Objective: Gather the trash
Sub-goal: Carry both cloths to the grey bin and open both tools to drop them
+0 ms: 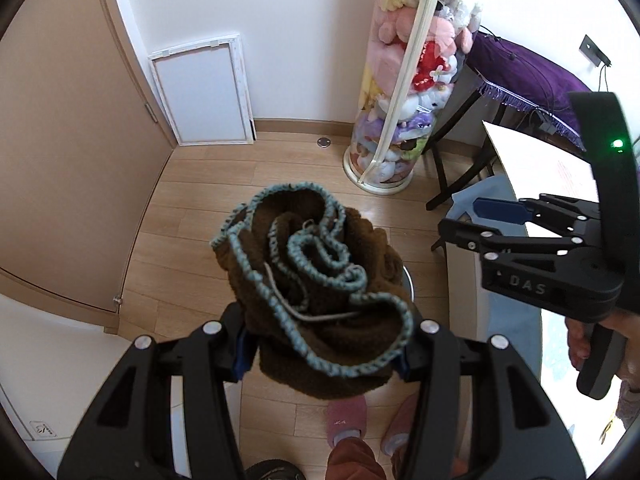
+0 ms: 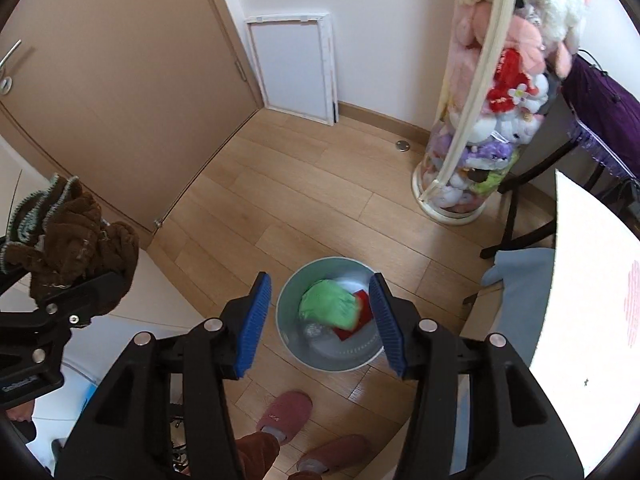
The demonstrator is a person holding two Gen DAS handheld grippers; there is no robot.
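Note:
My left gripper (image 1: 324, 356) is shut on a bunched brown knitted cloth (image 1: 312, 280) with teal edging, held up over the floor. The same cloth (image 2: 80, 232) shows at the left of the right wrist view. A pale green metal bin (image 2: 360, 356) stands on the wooden floor, with a green crumpled item (image 2: 328, 306) and a red piece (image 2: 352, 328) inside. My right gripper (image 2: 318, 320) hangs above the bin, open, with nothing between its blue pads (image 2: 252, 324). In the left wrist view the cloth hides nearly all of the bin, and the right gripper (image 1: 468, 218) shows at the right.
A tall clear tube of plush toys (image 2: 488, 120) stands by the wall. A white canvas (image 2: 296, 68) leans in the corner beside a brown door (image 2: 120, 100). A white table (image 2: 592, 280) and a blue-cushioned chair (image 2: 520, 264) are on the right. The person's pink slippers (image 2: 284, 412) are near the bin.

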